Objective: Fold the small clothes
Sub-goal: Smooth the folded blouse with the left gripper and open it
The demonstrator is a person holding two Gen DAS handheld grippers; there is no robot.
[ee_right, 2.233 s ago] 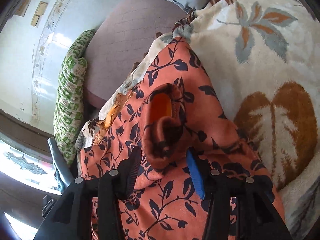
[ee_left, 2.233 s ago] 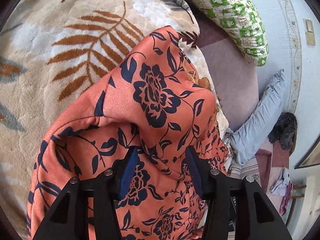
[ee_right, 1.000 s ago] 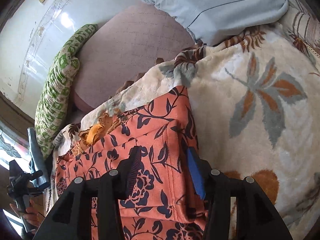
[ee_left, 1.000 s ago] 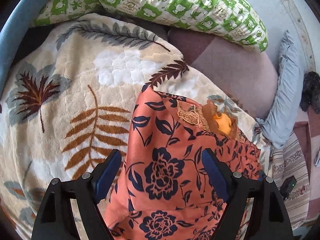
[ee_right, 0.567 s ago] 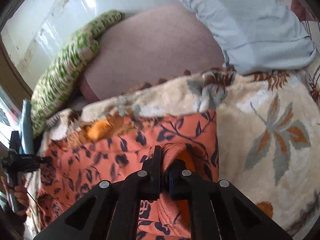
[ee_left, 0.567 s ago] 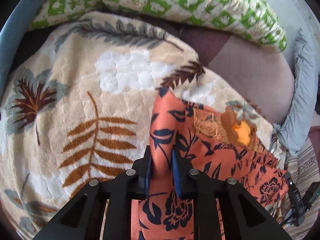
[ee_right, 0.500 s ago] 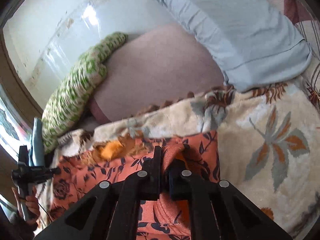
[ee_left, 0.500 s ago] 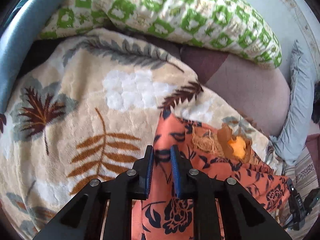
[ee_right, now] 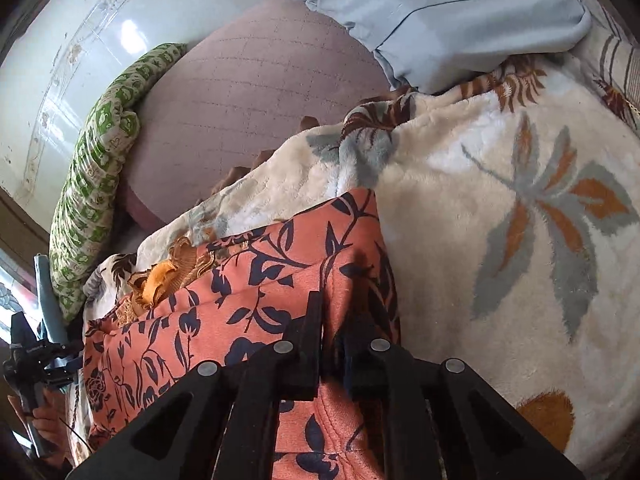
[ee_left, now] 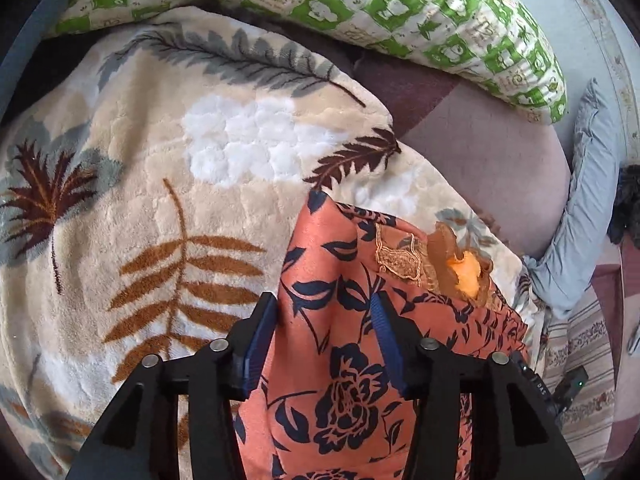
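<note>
Lying on the blanket [ee_left: 120, 168], the orange floral garment [ee_left: 344, 360] sits between opening left jaws, right jaws pinching it.

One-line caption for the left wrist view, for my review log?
Left gripper, jaws opening, straddles a corner of the orange floral garment lying on a leaf-patterned fleece blanket.

A cream plush blanket [ee_left: 160, 208] with brown and grey leaf prints is covering the near surface. Beyond it, a green-and-white patterned pillow [ee_left: 400, 12] is lying against a mauve quilted cushion [ee_right: 256, 92], with a pale blue pillow [ee_right: 460, 12] resting to the right.
</note>
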